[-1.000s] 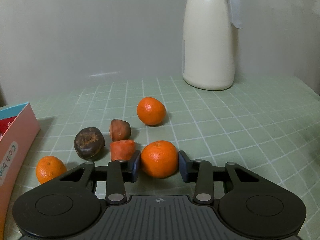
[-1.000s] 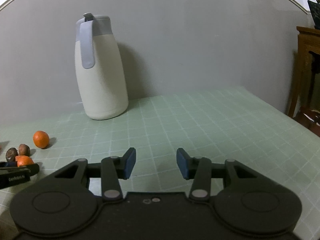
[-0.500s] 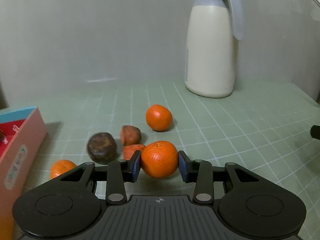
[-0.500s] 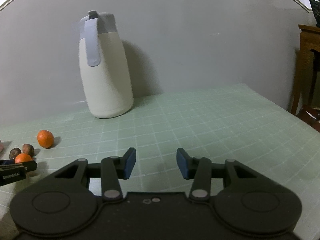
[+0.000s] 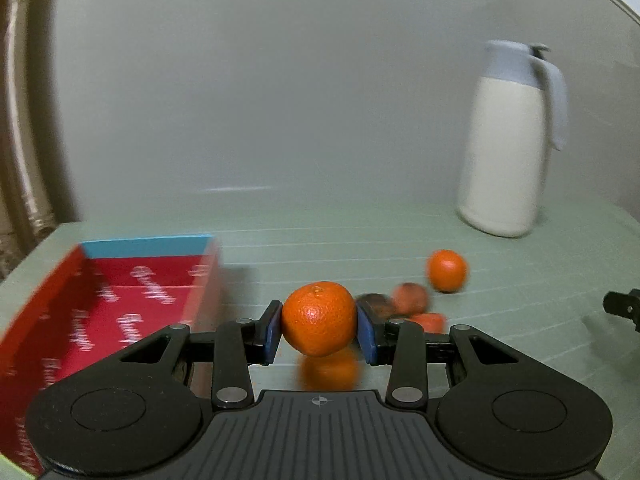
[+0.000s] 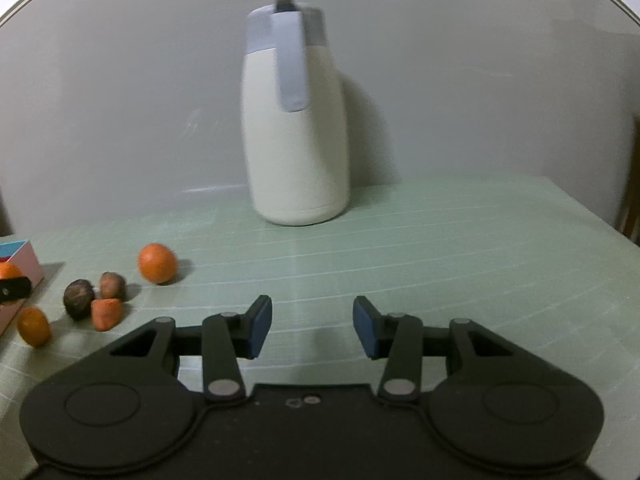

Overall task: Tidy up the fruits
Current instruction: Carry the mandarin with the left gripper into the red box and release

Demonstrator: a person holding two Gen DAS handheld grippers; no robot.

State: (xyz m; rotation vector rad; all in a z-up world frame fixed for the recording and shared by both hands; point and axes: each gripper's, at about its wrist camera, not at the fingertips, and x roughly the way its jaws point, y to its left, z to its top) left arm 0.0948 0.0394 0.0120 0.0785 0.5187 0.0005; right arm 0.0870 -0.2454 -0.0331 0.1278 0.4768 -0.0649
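Blue-padded left gripper [image 5: 319,329] fingers [image 5: 272,332] clamp a round, dimpled tangerine [image 5: 319,318].

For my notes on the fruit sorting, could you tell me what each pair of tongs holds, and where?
The left tongs clamp a tangerine by its two opposite sides. The right tongs are open and hold nothing.

A home dining spot: green checked tablecloth [image 6: 440,248], cream thermos jug [image 6: 296,140] (grey lid and handle), plain wall [image 5: 280,100] behind.
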